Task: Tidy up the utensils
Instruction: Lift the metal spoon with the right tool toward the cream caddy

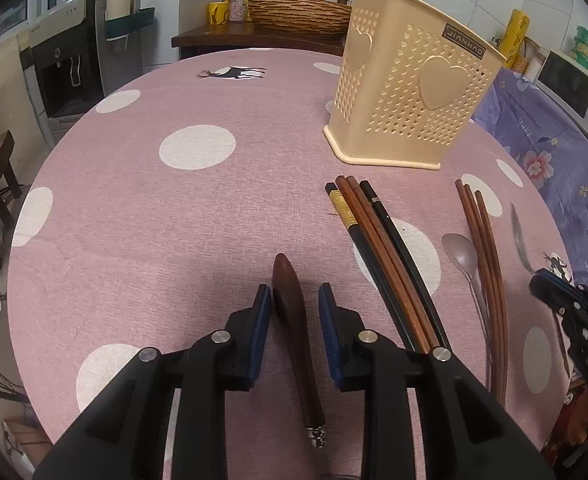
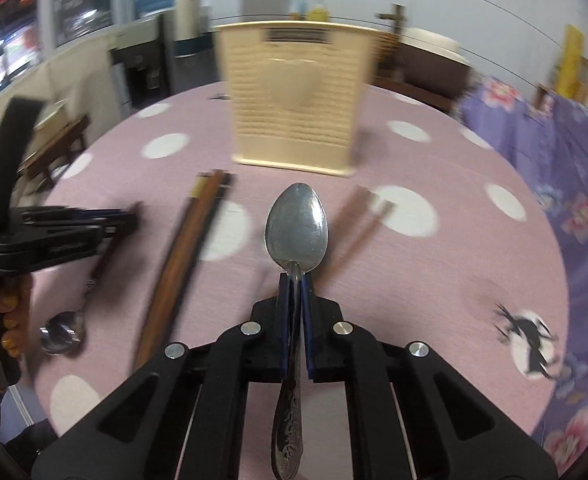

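A cream perforated utensil holder [image 1: 410, 92] [image 2: 294, 108] stands at the back of the pink dotted table [image 1: 174, 220]. My left gripper [image 1: 294, 300] is open, its pads on either side of a wooden-handled spoon [image 1: 294, 320] lying on the cloth, with a small gap on each side. That spoon's metal bowl [image 2: 60, 336] shows in the right wrist view under the left gripper [image 2: 126, 218]. My right gripper [image 2: 294, 280] is shut on a metal spoon [image 2: 296, 228] at its neck, bowl pointing forward and lifted above the table. It appears in the left wrist view as right gripper [image 1: 534, 280].
Black and brown chopsticks [image 1: 386, 264] lie in a bundle right of the left gripper. Three brown chopsticks [image 1: 490, 272] and a grey spoon [image 1: 464, 256] lie further right. A purple floral cloth [image 1: 542, 128] covers the right side. A hand [image 2: 10, 312] holds the left gripper.
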`<state>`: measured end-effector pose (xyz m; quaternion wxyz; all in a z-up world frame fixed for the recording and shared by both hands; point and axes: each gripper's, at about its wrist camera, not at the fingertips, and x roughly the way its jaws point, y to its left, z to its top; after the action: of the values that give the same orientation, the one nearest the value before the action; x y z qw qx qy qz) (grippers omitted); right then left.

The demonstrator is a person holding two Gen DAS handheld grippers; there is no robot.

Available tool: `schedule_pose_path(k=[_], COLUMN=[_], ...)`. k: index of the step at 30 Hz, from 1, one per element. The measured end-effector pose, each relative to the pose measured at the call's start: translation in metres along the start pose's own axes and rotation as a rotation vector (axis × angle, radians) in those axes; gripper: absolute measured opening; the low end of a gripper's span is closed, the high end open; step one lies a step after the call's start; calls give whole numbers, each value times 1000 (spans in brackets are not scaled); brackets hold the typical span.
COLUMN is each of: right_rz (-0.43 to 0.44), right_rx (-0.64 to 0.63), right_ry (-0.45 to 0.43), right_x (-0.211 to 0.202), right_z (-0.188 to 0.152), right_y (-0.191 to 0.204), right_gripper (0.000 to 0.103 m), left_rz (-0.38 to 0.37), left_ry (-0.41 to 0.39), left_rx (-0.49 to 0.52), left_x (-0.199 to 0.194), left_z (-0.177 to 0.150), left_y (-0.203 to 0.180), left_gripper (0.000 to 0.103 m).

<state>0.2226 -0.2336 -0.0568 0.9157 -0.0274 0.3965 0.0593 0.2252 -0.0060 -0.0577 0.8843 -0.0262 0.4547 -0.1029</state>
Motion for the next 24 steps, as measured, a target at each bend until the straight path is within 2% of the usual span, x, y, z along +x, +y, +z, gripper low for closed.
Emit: schedule_pose_path(k=[4, 7, 9, 10, 11, 12, 14, 24], right_rz=[-51, -44, -44, -42, -48, -59, -67, -42], right_rx=[83, 95, 82, 79, 82, 82, 67, 72], right_ry=[42, 50, 40, 40, 38, 29, 25, 68], right_x=[9, 15, 15, 16, 16, 15, 15, 35], right_z=[-16, -22, -23, -22, -22, -22, -22, -5], right_y=[-32, -35, -31, -30, -30, -30, -29, -32], right_gripper=[7, 7, 11, 26, 51, 58, 59, 57], left_rz=[1, 4, 10, 15, 20, 26, 37, 77], left_ry=[-3, -6, -6, -6, -6, -6, -6, 10], left_rx=[7, 9, 11, 13, 15, 16, 19, 55], left_x=[1, 1, 0, 0, -1, -2, -3, 0], left_z=[-1, -2, -3, -4, -4, -6, -7, -4], left_y=[-2, -3, -3, -3, -3, -2, -1, -7], left_gripper=[32, 33, 35, 38, 41, 42, 46, 46])
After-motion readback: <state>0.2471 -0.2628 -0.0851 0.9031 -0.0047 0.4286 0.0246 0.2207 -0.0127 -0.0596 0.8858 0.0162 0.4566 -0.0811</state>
